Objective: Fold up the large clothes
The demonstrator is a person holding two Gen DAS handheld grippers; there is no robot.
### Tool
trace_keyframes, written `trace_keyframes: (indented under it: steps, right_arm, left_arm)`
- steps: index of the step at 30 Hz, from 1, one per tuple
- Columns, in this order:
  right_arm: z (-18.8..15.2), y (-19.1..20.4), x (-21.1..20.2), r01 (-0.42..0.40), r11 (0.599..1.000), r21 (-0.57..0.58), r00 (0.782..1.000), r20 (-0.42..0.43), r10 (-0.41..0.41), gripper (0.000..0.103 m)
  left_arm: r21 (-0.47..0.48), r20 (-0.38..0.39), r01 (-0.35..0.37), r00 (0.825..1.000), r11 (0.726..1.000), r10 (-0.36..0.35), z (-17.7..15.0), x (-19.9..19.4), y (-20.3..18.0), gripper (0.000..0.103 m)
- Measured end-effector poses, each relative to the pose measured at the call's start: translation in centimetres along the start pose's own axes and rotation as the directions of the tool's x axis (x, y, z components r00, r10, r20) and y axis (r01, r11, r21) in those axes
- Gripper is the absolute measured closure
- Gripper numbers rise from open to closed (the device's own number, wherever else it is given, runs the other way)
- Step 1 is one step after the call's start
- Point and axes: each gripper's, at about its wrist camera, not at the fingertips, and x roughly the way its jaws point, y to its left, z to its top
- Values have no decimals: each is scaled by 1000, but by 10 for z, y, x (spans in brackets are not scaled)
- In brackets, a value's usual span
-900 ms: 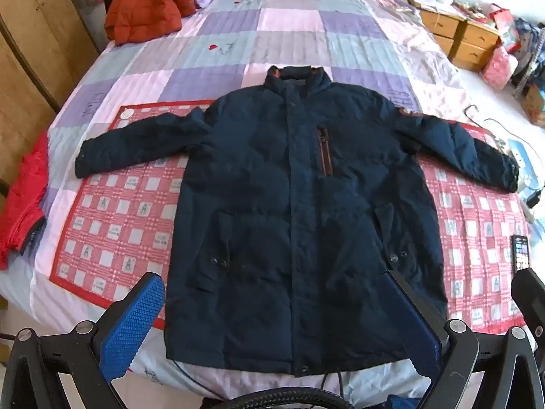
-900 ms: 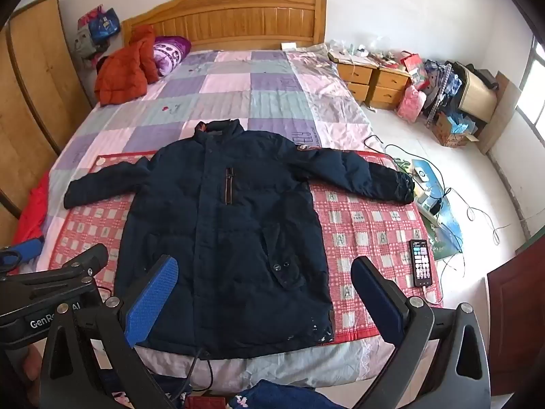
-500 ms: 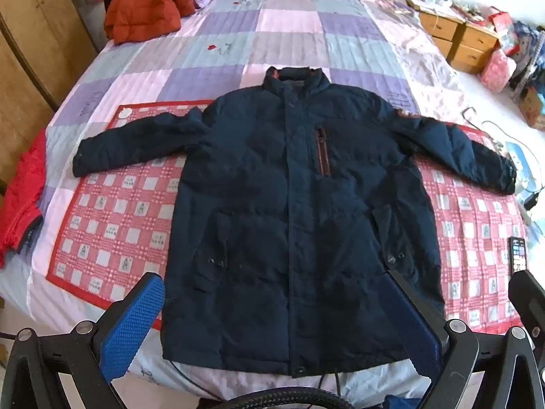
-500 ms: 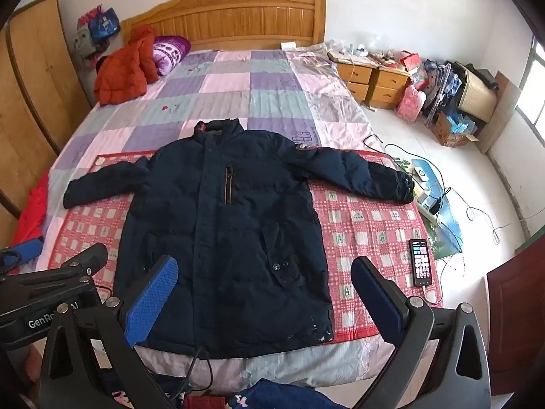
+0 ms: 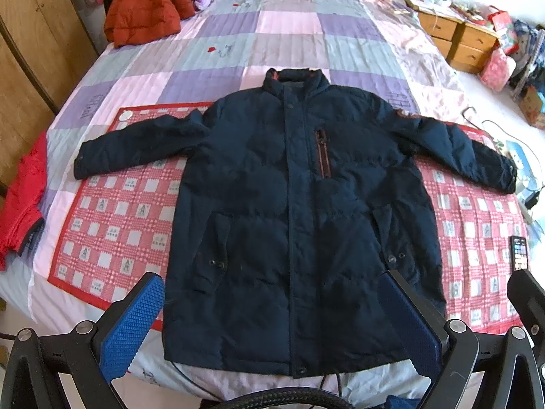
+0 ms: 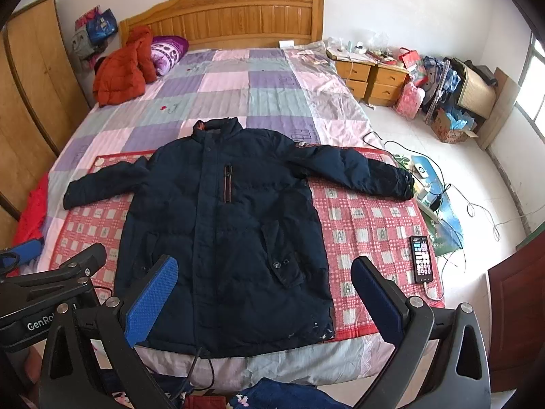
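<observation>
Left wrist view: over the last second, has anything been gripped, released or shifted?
Nothing gripped or released. The view has eased slightly closer to the dark navy padded coat, which lies spread flat, sleeves out, on the red checked mat as before. Left gripper and right gripper stay wide open and empty.

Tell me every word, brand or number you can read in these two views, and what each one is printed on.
"GenRo", cut off by the right gripper's frame, on the side of the left gripper, seen in the right wrist view.
Quilt: stitched purple lettering on several squares, too distorted to read.
Jacket: sleeve patch, too blurred to read.
Phone: lit screen icons, too small to read.
Red checked mat: tiny figures in the squares, unreadable.
</observation>
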Motion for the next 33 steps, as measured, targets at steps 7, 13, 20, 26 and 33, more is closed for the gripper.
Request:
trace_keyframes:
  steps: [7, 13, 20, 26, 33]
  right_arm:
    - [0, -2, 2, 0, 1000, 4, 1000, -6, 0, 0]
    - [0, -3, 3, 0, 1000, 4, 1000, -6, 0, 0]
    - [4, -7, 6, 3, 1000, 18, 1000, -11, -3, 0]
    - [5, -7, 7, 2, 1000, 19, 1000, -14, -1, 0]
    - [9, -6, 9, 3, 1000, 16, 1000, -12, -2, 0]
  left_arm:
    - [13, -3, 1, 1000, 1000, -1, -1, 1, 0, 0]
    - [17, 1, 0, 1000, 1000, 0, -1, 1, -1, 0]
    - [29, -6, -2, 1000, 1000, 2, 3, 3, -4, 0]
    - [33, -5, -2, 1000, 999, 2, 8, 5, -6, 0]
    - [32, -4, -4, 1000, 999, 4, 8, 5, -7, 0]
